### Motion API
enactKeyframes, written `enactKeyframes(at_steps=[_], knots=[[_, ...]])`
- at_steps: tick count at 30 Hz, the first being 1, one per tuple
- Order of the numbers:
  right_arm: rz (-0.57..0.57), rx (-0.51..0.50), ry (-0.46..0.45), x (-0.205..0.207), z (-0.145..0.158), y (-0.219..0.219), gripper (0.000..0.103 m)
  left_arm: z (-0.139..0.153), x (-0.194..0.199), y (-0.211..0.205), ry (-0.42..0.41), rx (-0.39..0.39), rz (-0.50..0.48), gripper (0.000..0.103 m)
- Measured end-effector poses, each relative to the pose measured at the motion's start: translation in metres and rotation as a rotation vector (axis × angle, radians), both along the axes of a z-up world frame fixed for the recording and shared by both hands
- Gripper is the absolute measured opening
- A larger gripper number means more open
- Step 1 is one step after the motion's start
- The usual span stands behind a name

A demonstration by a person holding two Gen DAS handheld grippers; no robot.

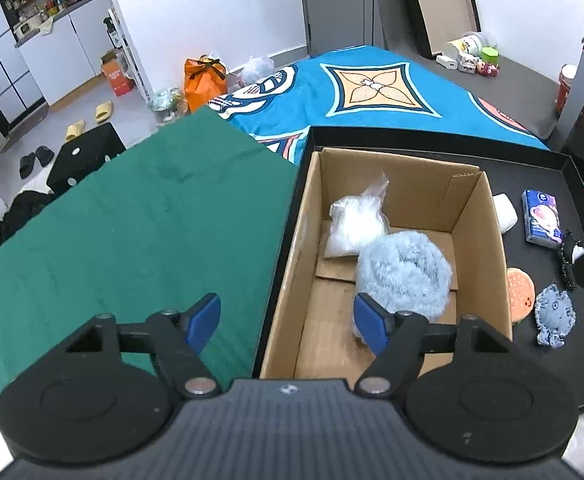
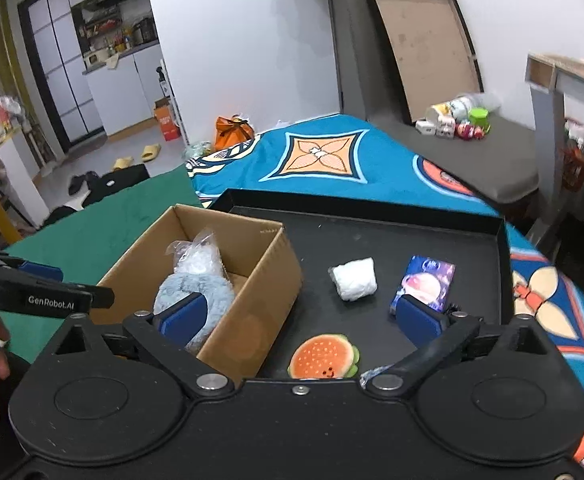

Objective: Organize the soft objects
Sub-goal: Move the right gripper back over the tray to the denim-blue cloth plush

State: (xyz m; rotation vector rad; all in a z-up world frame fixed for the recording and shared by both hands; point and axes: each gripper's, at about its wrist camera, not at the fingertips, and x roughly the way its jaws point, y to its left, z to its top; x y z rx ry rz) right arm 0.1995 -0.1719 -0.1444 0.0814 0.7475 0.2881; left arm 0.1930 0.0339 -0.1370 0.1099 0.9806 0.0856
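A green cloth [image 1: 132,220] adjoins a blue patterned blanket [image 1: 372,92]; yellow slippers [image 1: 104,112] lie beyond.

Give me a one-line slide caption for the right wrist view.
Open right gripper above burger plush on black tray; blue fluffy item already in cardboard box.

"GenRobot.AI" on the left claw [image 2: 40,270]

A fluffy pale-blue plush ball [image 1: 404,272] lies in the open cardboard box [image 1: 304,216], with a clear plastic bag of white stuffing [image 1: 354,220] touching it at 11 o'clock.
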Motion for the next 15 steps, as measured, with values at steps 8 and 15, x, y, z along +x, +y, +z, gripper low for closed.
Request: enactKeyframes(at_steps=[8, 15], knots=[[-0.023, 0.0, 0.036, -0.003, -0.025, -0.021, 0.102, -0.008, -0.002, -0.01, 0.015, 0.092, -0.061, 0.078], [-0.045, 0.006, 0.073, -0.001, -0.045, -0.032, 0.096, -0.018, -0.007, -0.017, 0.006, 0.142, -0.08, 0.08]])
